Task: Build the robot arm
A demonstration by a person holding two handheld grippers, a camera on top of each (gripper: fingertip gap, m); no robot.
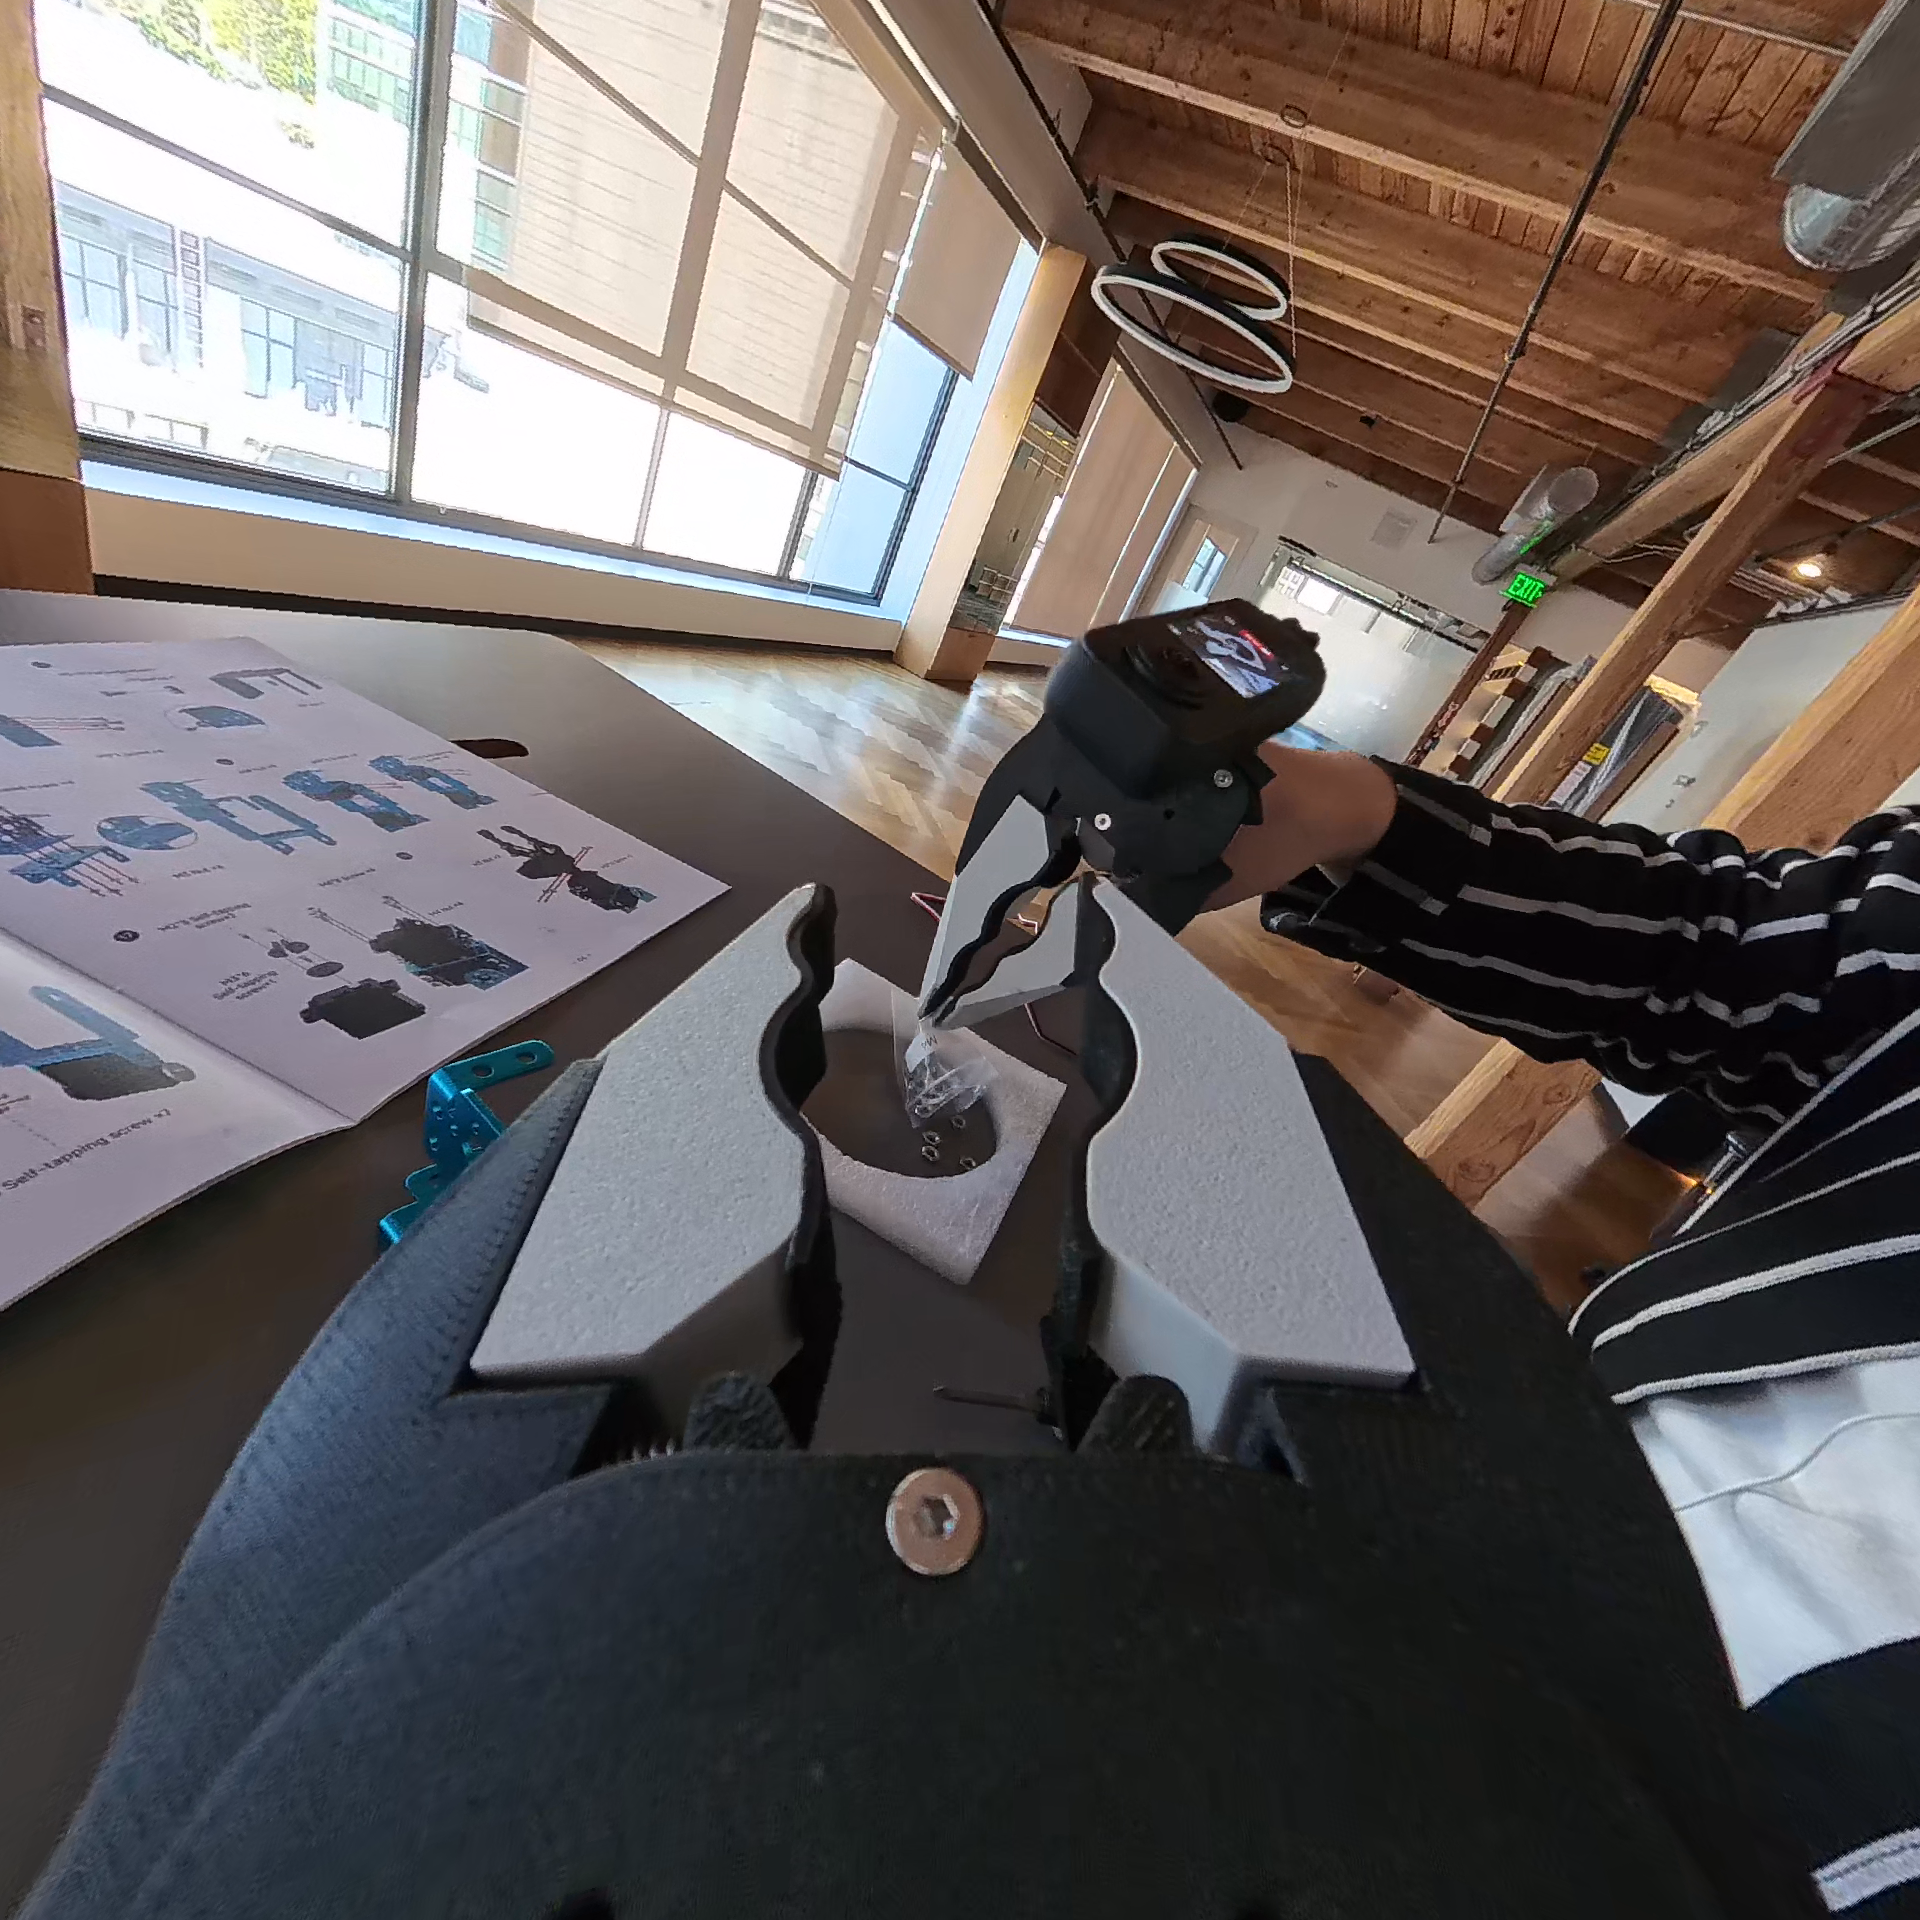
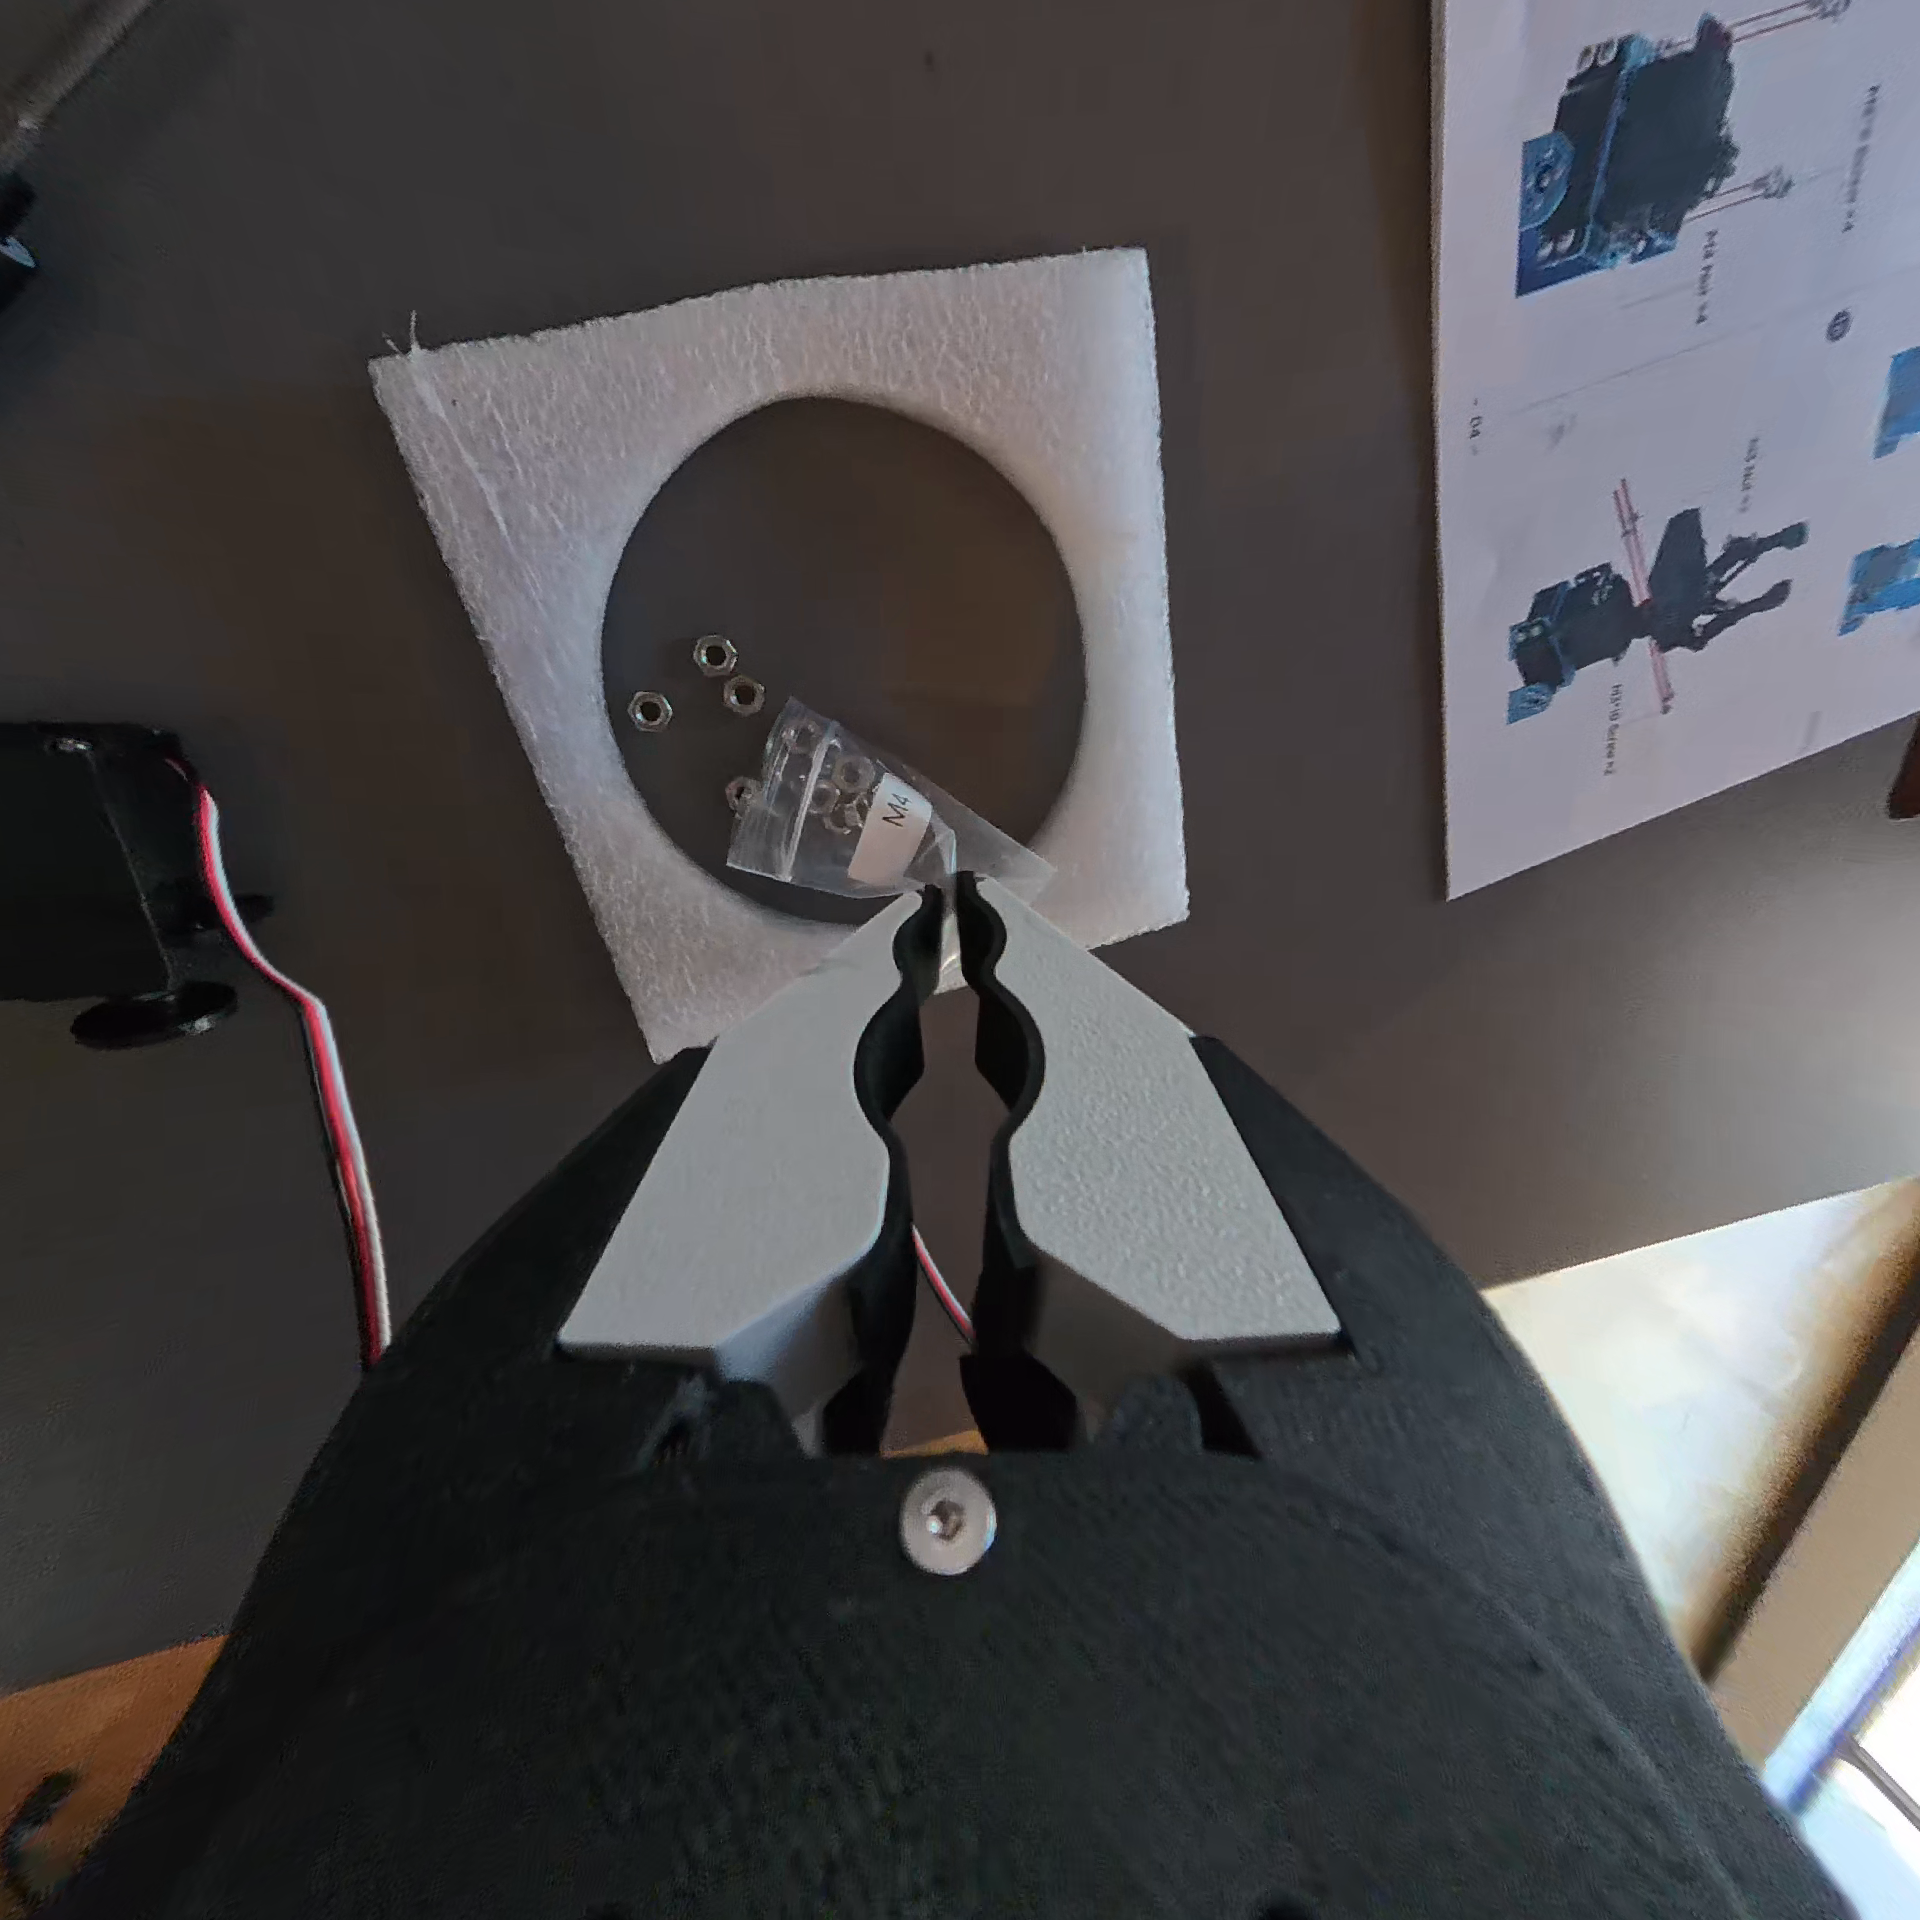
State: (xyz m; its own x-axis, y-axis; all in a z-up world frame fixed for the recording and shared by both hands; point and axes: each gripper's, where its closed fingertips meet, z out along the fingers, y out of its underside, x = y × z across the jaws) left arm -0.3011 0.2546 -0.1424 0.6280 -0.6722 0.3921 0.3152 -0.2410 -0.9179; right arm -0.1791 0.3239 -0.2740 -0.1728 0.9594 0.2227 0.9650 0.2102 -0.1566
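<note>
While pinched by right gripper [image 2: 948, 881], bag [image 2: 831, 810] overhangs foam [image 2: 499, 468]

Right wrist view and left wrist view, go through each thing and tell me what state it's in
right tool: shut on the plastic bag's corner
plastic bag: lifted by its corner, nuts inside
loose nuts: lying inside the foam's round hole
foam square: flat on the table
left tool: open, empty
booklet: lying open

nuts [image 2: 717, 686] in foam frame [image 2: 520, 499] hole | bag [image 2: 831, 810] above them (gripper-held) | manual [image 2: 1662, 520] beside frame
</note>
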